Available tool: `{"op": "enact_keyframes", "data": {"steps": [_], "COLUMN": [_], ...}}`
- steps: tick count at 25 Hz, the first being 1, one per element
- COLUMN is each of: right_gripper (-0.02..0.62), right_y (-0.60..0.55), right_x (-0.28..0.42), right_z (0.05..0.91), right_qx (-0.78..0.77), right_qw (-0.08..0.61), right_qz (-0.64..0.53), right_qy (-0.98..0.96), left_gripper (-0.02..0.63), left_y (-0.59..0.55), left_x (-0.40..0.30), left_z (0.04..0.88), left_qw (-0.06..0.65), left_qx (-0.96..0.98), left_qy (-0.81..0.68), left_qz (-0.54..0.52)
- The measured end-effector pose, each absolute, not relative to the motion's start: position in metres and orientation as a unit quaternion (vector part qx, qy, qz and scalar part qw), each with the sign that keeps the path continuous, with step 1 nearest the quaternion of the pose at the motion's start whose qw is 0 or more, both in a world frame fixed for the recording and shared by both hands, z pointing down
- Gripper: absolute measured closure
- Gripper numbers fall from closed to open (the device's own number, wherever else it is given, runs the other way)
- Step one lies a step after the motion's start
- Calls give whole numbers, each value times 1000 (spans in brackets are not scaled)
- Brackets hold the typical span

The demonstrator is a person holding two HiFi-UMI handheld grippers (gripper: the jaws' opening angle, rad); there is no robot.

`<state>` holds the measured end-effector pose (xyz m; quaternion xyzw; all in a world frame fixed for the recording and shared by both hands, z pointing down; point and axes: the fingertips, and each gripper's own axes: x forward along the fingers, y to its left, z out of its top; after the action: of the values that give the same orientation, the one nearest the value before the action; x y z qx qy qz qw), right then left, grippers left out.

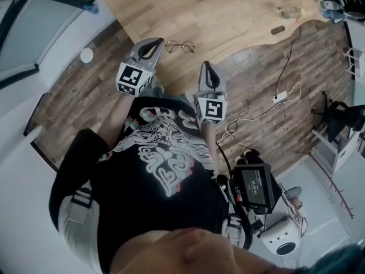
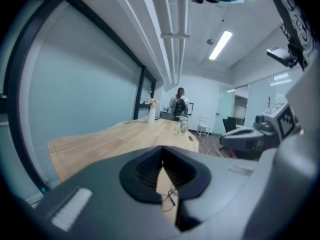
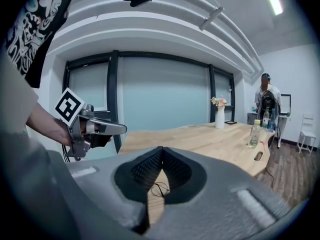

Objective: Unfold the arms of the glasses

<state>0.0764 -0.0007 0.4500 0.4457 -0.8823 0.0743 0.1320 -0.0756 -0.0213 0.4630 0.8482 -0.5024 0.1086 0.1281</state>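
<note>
While on table (image 1: 228, 10), glasses (image 1: 180, 46) free.

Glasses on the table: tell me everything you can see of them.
The glasses have a thin dark wire frame with two round lenses that look clear. They lie flat on the light wooden table, near the edge closest to the person. They are too small to tell whether the arms are folded. Only the table touches them: the left gripper and the right gripper sit short of them, jaws together.
</note>
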Motion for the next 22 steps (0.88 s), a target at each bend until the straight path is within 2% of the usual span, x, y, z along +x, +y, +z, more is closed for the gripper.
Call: {"op": "enact_keyframes", "data": {"steps": [22], "right_gripper": [595], "right_y": [-31], "right_x": [49], "right_z": [531], "right_qx": [334], "right_qw": [222], "right_qz": [93], "right_qy": [-911], "left_gripper": [617], "left_y": [-31], "left_x": [-62], "left_z": [563], "left_qw": [179], "left_qx": [837], "left_qy": [-465], "left_qz": [228]}}
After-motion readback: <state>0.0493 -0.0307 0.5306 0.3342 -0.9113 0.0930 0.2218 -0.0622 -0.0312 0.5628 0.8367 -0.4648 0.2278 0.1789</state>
